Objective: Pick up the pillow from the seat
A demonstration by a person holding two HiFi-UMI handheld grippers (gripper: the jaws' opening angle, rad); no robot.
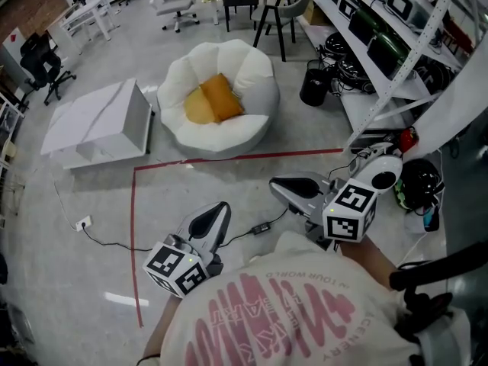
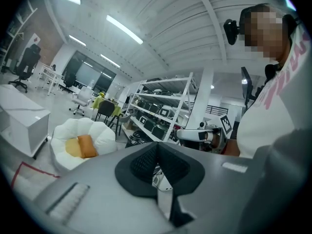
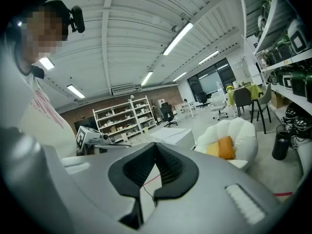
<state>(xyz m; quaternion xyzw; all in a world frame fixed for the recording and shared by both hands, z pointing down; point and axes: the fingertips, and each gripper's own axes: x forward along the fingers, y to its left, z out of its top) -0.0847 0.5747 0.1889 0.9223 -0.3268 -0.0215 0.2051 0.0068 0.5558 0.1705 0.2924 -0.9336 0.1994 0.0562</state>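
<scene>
Both tongs hang low over the floor, well short of the target. The left gripper (image 1: pixel 220 207) is clenched tight with nothing between its jaws, and its own view shows the black pads pressed together. It's the same with the right gripper (image 1: pixel 277 183): jaws closed, empty. In the head view, the orange pillow (image 1: pixel 223 96) lies in the hollow of the white puffy seat (image 1: pixel 255 71), leaning against a yellow cushion (image 1: pixel 198 107) just at its 9 o'clock. From the left gripper the pillow sits at 12 o'clock, and from the right gripper at about 11 o'clock, well apart from both. A red tape line (image 1: pixel 244 157) on the floor runs between tongs and seat. In the left gripper view the pillow (image 2: pixel 87 146) shows at 9 o'clock of the jaws, and in the right gripper view (image 3: pixel 225 147) at 3 o'clock.
</scene>
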